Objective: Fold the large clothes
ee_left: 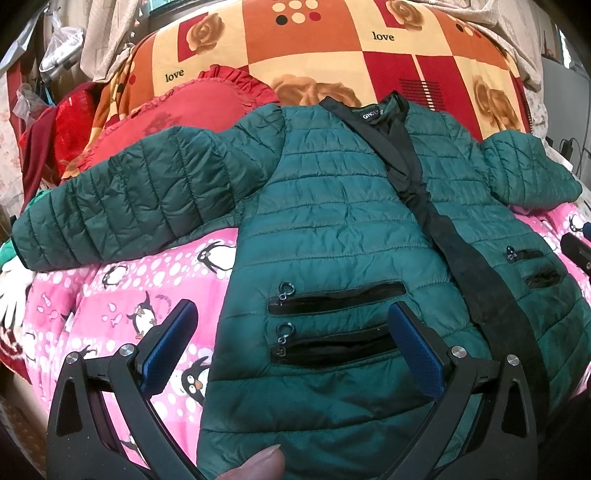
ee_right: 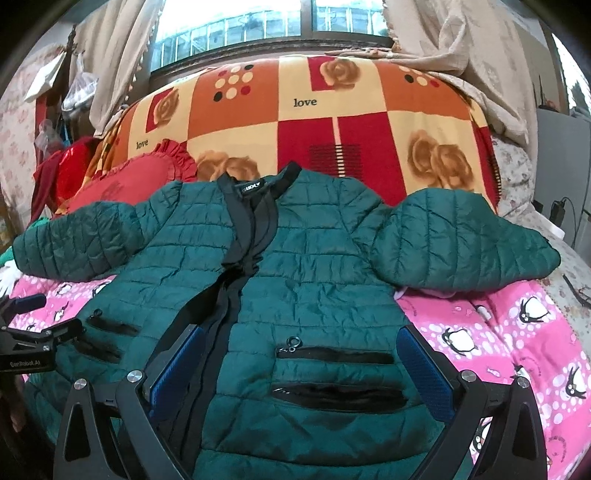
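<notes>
A dark green quilted jacket (ee_left: 332, 206) (ee_right: 295, 266) lies front up on a pink penguin-print blanket (ee_left: 122, 295) (ee_right: 509, 332), both sleeves spread out to the sides, with a black placket down its middle. My left gripper (ee_left: 291, 325) hovers open over the jacket's lower left front, near the two zip pockets. My right gripper (ee_right: 301, 354) is open too, above the lower right front and its pockets. Nothing sits between either pair of blue pads. The left gripper (ee_right: 33, 332) shows at the left edge of the right wrist view.
A red ruffled cushion (ee_left: 177, 114) (ee_right: 129, 181) and an orange-and-red "love" patterned blanket (ee_left: 332, 55) (ee_right: 332, 122) lie behind the jacket. Curtains and a window (ee_right: 277, 22) stand at the back. A thumb (ee_left: 255, 465) shows at the bottom of the left wrist view.
</notes>
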`<action>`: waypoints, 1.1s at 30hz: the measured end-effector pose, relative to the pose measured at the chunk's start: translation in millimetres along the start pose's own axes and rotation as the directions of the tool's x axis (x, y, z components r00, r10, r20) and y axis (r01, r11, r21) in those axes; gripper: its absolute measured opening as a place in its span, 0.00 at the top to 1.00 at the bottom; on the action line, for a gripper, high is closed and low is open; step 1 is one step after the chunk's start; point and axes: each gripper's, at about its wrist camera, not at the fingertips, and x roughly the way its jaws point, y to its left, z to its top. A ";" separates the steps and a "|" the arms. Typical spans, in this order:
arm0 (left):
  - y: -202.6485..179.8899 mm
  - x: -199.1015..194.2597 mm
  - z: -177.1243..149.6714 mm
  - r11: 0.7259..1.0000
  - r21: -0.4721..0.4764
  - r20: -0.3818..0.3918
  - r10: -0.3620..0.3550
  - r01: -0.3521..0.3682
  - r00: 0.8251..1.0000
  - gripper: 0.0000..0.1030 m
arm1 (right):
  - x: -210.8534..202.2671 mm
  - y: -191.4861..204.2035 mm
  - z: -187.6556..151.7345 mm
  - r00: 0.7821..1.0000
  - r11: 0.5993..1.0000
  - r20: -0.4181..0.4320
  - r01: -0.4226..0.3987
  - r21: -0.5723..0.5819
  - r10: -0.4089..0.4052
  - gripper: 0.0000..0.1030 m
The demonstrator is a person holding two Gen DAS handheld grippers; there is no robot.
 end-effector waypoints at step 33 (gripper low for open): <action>-3.6 7.9 -2.7 1.000 0.013 -0.022 0.007 -0.007 1.000 0.00 | 33.7 -1.9 67.0 0.991 0.999 0.133 0.012 0.043 -0.018 0.01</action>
